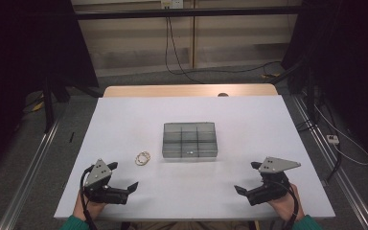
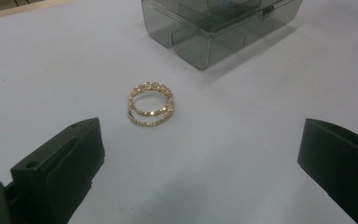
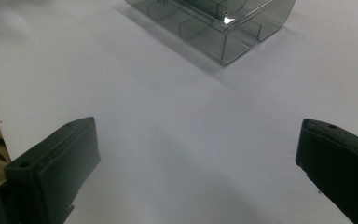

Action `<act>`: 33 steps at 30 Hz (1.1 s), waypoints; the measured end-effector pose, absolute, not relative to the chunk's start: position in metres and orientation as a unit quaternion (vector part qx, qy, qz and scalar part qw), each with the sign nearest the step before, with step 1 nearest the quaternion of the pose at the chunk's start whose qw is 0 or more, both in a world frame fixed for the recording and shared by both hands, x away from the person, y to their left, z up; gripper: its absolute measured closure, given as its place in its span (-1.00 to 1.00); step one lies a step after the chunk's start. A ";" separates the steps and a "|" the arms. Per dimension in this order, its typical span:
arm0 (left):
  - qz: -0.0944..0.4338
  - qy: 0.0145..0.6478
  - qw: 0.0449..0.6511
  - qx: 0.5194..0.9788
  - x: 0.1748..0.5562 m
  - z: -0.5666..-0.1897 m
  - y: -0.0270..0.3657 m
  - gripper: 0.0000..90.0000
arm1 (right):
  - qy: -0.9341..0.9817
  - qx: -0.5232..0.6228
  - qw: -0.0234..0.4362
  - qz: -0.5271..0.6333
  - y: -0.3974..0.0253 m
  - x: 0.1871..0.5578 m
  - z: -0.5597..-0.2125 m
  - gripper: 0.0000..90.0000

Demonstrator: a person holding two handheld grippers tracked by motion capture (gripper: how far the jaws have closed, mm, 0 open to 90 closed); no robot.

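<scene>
A smoky clear plastic organiser box (image 1: 189,140) with several compartments sits shut near the middle of the white table (image 1: 124,110). Just left of it lie two gold bracelets (image 1: 143,158), overlapping; in the left gripper view the bracelets (image 2: 150,104) rest on the table ahead of the jaws, with the box (image 2: 214,28) beyond. My left gripper (image 1: 123,176) is open near the front left edge, nothing between its jaws. My right gripper (image 1: 247,177) is open at the front right, facing the box (image 3: 219,28) across bare table.
A wooden table edge (image 1: 187,90) shows beyond the white top. Black frames and curtains stand on both sides, cables (image 1: 182,62) trail on the floor behind, and a power strip (image 1: 333,139) lies at the right.
</scene>
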State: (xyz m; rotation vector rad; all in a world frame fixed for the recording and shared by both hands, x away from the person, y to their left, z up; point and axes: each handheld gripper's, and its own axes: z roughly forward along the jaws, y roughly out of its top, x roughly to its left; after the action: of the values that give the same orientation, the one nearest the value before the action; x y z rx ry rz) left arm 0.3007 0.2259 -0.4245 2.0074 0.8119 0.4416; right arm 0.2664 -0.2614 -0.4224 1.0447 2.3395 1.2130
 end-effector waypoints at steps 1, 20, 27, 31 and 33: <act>0.178 0.327 0.447 0.813 0.301 -0.425 0.226 -1.00 | 0.816 0.364 0.153 0.423 -0.261 0.266 -0.422 -1.00; 0.182 0.323 0.436 0.820 0.304 -0.425 0.222 -1.00 | 0.817 0.372 0.141 0.417 -0.255 0.280 -0.423 -1.00; 0.181 0.320 0.433 0.823 0.303 -0.426 0.221 -1.00 | 0.819 0.374 0.136 0.414 -0.248 0.293 -0.423 -1.00; 0.183 0.320 0.430 0.824 0.302 -0.426 0.222 -1.00 | 0.821 0.372 0.134 0.412 -0.244 0.301 -0.422 -1.00; 0.183 0.320 0.431 0.824 0.302 -0.426 0.223 -1.00 | 0.822 0.372 0.134 0.411 -0.243 0.303 -0.422 -1.00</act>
State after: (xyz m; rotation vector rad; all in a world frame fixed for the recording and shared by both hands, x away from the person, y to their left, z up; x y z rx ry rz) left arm 0.3018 0.2226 -0.4259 2.0541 0.7979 0.4552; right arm 0.3026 -0.2427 -0.4218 1.0774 2.3825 1.1901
